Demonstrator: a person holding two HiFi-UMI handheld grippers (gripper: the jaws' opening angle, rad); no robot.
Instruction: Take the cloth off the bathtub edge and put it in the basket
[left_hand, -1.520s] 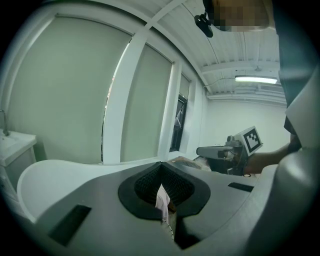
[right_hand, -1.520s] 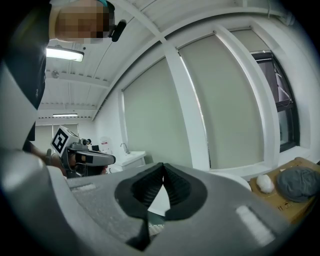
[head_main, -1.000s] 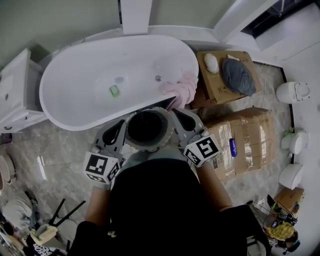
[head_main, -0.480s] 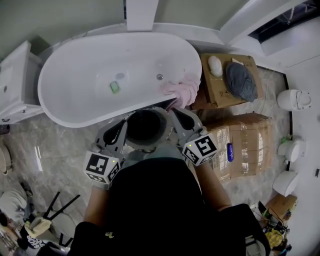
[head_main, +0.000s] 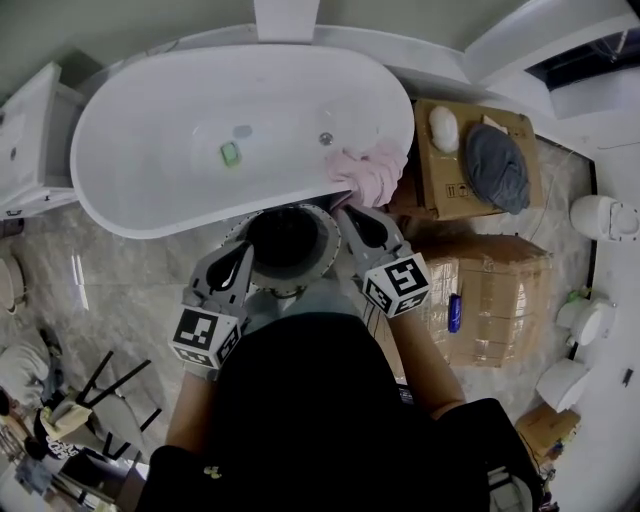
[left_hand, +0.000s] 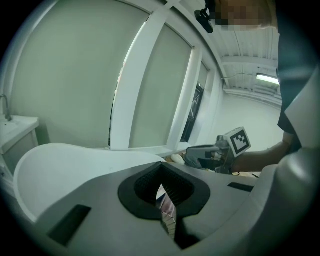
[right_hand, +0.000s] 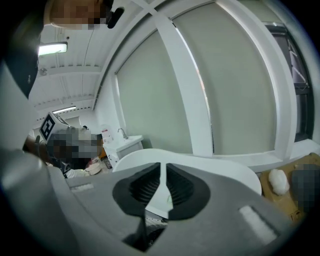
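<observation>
The white bathtub (head_main: 190, 140) is standing across the far side of the marbled floor (head_main: 110, 280), its long near wall facing me. Stacked cardboard boxes (head_main: 500, 290) are sitting on the floor by the tub's right end; a grey bundle (head_main: 497, 165) and a white lump (head_main: 443, 127) are lying on top of the farther box.

A round basket (head_main: 288, 240) with a dark mouth is standing on the floor just beside the tub's near wall, towards its right end. In the head view it is showing between my two grippers.

I am holding the left gripper (head_main: 243, 260) at the basket's left side. Its fingers (left_hand: 145, 187) are resting together with nothing between them.

I am holding the right gripper (head_main: 345, 213) at the basket's right side, pointing towards the tub's right end. Its fingers (right_hand: 142, 187) are likewise lying closed and empty. Its tip is sitting just beside the lower fold of the cloth; I cannot tell whether it is touching.

The pink cloth (head_main: 370, 172) is hanging bunched over the rim at the tub's near-right end, not yet in the basket.

A small green object (head_main: 230, 153) is lying on the tub's bottom, well apart from the cloth.
</observation>
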